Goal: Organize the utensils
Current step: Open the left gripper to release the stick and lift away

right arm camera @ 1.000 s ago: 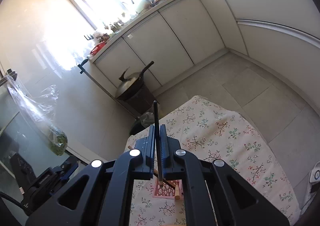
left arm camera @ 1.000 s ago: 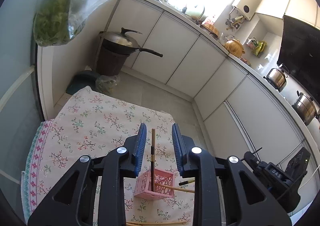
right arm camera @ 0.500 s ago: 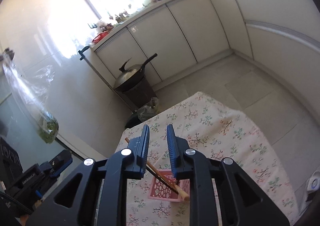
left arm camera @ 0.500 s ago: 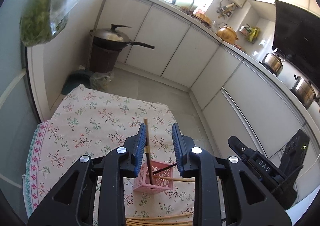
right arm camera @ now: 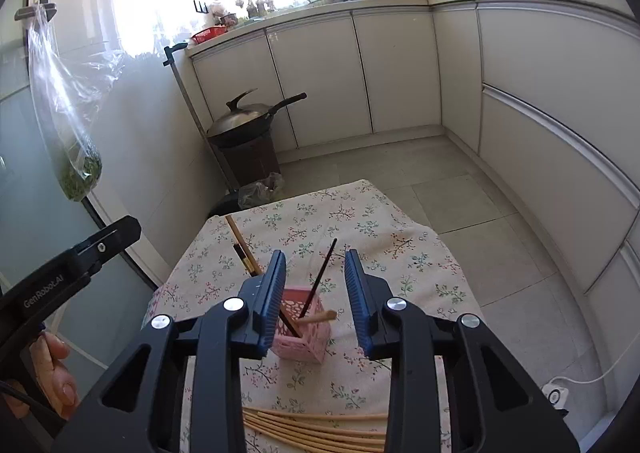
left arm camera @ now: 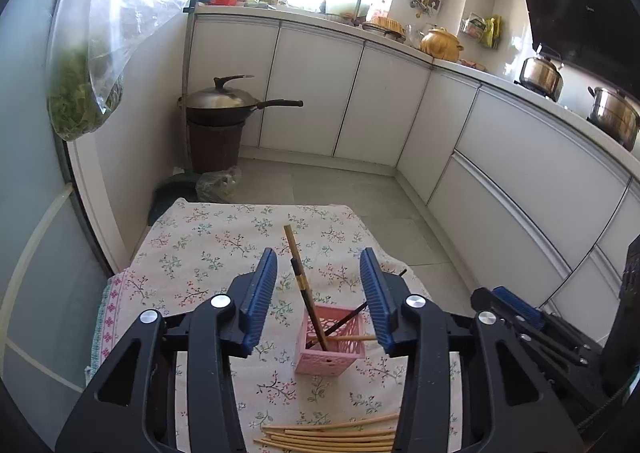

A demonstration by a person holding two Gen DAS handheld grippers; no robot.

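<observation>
Latticed pink basket point(left arm camera: 330, 349), perhaps plastic

pink lattice holder point(left arm camera: 329, 349): upright on cloth | chopsticks inside point(left arm camera: 301, 285): three, leaning | loose chopsticks point(left arm camera: 332, 436): flat, near edge

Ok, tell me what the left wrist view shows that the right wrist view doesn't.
Only the left wrist view: the left gripper, jaws opening around nothing, and the steel pot nearest its right edge. Only the right wrist view: the right gripper, jaws opening, empty, and a hand. Both: the pink basket holding chopsticks, loose chopsticks in front.
</observation>
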